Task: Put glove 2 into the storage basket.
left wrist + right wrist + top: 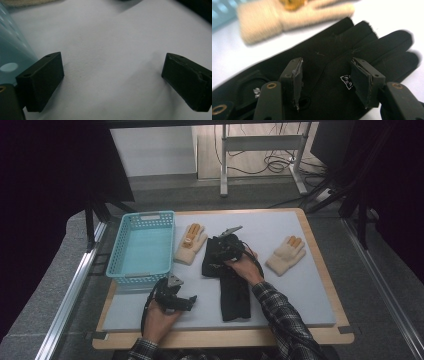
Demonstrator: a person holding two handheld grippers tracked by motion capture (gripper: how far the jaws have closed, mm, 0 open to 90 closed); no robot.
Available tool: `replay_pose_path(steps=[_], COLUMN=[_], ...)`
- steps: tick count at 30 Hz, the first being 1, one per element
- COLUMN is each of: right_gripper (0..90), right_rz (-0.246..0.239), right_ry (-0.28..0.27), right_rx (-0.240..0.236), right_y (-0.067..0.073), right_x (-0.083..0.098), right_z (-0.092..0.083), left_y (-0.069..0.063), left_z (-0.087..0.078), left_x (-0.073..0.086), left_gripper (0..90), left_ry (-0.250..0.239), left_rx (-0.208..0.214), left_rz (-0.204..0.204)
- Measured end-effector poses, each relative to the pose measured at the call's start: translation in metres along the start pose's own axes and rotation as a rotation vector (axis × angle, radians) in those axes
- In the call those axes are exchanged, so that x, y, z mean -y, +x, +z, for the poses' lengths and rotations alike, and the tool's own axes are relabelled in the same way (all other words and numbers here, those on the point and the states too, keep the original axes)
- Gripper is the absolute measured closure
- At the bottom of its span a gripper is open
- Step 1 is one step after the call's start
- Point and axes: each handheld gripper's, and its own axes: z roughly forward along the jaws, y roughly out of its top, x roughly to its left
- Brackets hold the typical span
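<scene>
Black glove: flat on grey mat, mid-table, between two cream gloves; right gripper above it, jaws apart, holding nothing; left gripper wide open beside blue basket.

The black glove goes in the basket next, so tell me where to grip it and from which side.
Grip the black glove at its palm, coming straight down from above. It lies flat on the grey mat, so no edge stands up; the right gripper hangs open over the palm, and pinching a fold of cloth there would probably lift it.
</scene>
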Motion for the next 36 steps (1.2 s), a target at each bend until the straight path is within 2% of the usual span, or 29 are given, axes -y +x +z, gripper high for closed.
replay_pose_path(steps=[1,2,3,6,8,11,13,16,21,25,26,27,29,31,33,34,36], right_gripper=[54.7,54.7,68.1,79.9,83.3,85.5,86.2,87.4,87.4,87.4,87.4,87.4,87.3,87.3,87.3,87.3,87.3], right_rz=[0.031,0.031,0.050,0.042,0.030,0.018,0.024,0.028,0.024,0.016,0.016,0.015,0.016,0.010,0.009,0.009,0.009], right_ry=[-0.001,-0.001,-0.006,-0.003,-0.001,-0.003,0.001,-0.016,-0.065,-0.097,-0.097,-0.112,-0.116,-0.122,-0.128,-0.128,-0.133], right_rx=[-0.006,-0.006,0.003,0.032,0.048,0.071,0.067,0.050,0.022,-0.007,-0.007,-0.029,-0.037,-0.055,-0.075,-0.075,-0.092], right_y=[0.000,0.000,0.000,0.003,0.006,0.009,0.009,0.007,0.008,0.015,0.015,0.019,0.020,0.023,0.027,0.027,0.030], right_x=[0.000,0.000,0.000,-0.001,-0.002,-0.003,-0.003,-0.007,-0.015,-0.020,-0.020,-0.021,-0.021,-0.019,-0.015,-0.015,-0.009], right_z=[0.002,0.002,0.002,0.002,0.002,0.001,0.000,-0.011,-0.037,-0.059,-0.059,-0.072,-0.076,-0.087,-0.106,-0.106,-0.120], left_y=[0.000,0.000,0.000,0.000,0.000,0.000,0.000,0.000,0.000,0.000,0.000,0.000,0.000,0.000,0.000,0.000,0.000], left_z=[0.000,0.000,0.000,0.000,0.000,0.000,0.000,0.000,0.000,0.000,0.000,0.000,0.000,0.000,0.000,0.000,0.000], left_x=[0.000,0.000,0.000,0.000,0.000,0.000,0.000,0.000,0.000,0.000,0.000,0.000,0.000,0.000,0.000,0.000,0.000], left_gripper=[4.4,4.4,4.4,4.4,4.4,4.4,4.4,4.4,4.4,4.4,4.4,4.4,4.4,4.4,4.4,4.4,4.4], left_ry=[0.000,0.001,0.001,0.001,0.001,0.001,0.001,0.001,0.000,0.000,0.000,0.000,-0.002,-0.002,-0.002,-0.002,-0.001], left_rx=[0.000,-0.001,-0.001,-0.001,0.000,0.000,0.000,0.000,0.000,-0.001,-0.001,-0.001,0.000,0.000,0.000,0.000,-0.001], left_rz=[0.000,0.001,0.001,0.001,0.001,0.000,0.000,0.000,0.000,0.002,0.002,0.003,0.001,0.001,0.001,0.001,0.003])
